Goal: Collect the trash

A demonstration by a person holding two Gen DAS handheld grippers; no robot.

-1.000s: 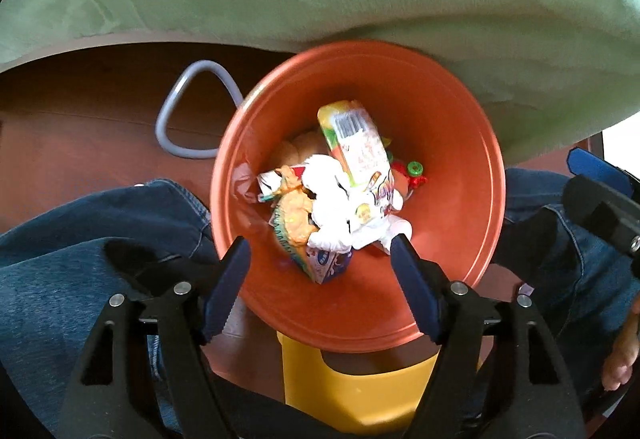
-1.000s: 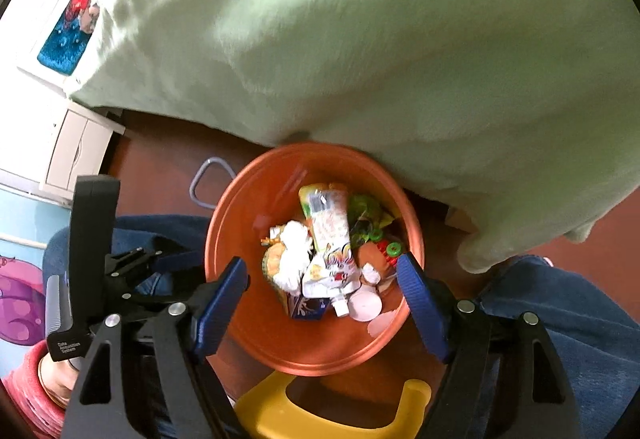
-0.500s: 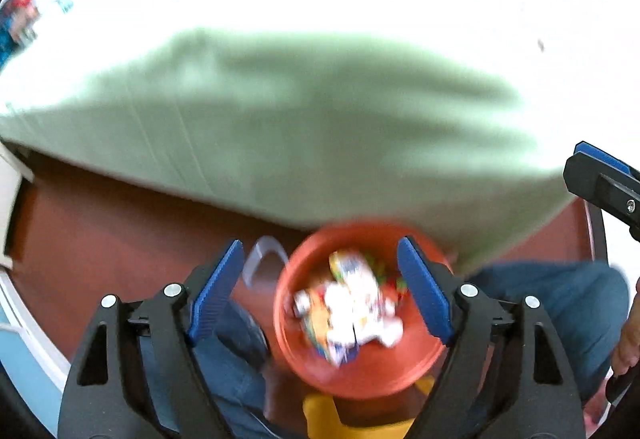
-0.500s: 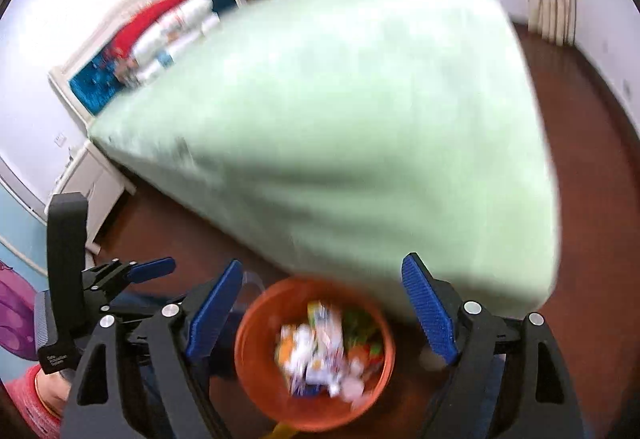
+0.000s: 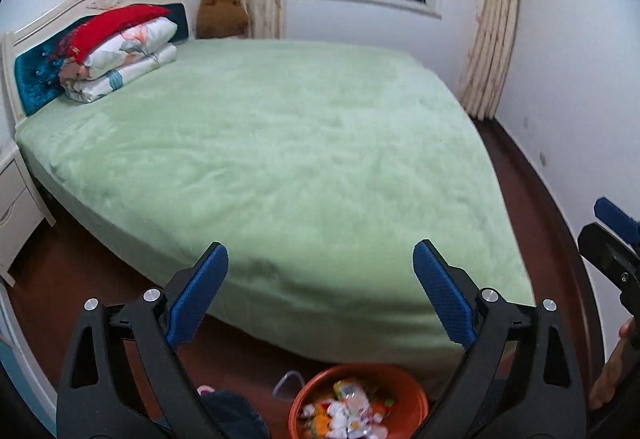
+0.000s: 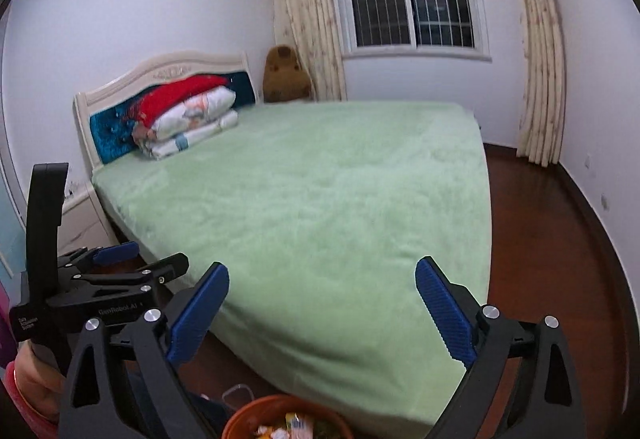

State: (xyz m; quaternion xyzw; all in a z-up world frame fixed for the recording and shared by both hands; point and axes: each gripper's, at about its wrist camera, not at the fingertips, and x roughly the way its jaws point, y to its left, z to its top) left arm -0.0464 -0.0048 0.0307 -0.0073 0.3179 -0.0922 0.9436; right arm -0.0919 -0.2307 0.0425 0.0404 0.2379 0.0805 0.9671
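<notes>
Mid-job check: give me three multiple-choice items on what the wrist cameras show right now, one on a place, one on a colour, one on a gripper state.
1. Where is the trash bin?
A. On the bed
B. On the floor by the bed's near corner
C. Under the window

2. What colour is the bin?
A. Orange
B. Blue
C. White

3. How do the left gripper's jaws stand?
A. Shut on a wrapper
B. Shut on nothing
C. Open, holding nothing

Answers:
1 B: the trash bin sits on the dark floor just below the corner of the bed.
2 A: its rim and wall are orange, with wrappers inside.
3 C: the left gripper has its blue pads wide apart with only bed showing between them.
</notes>
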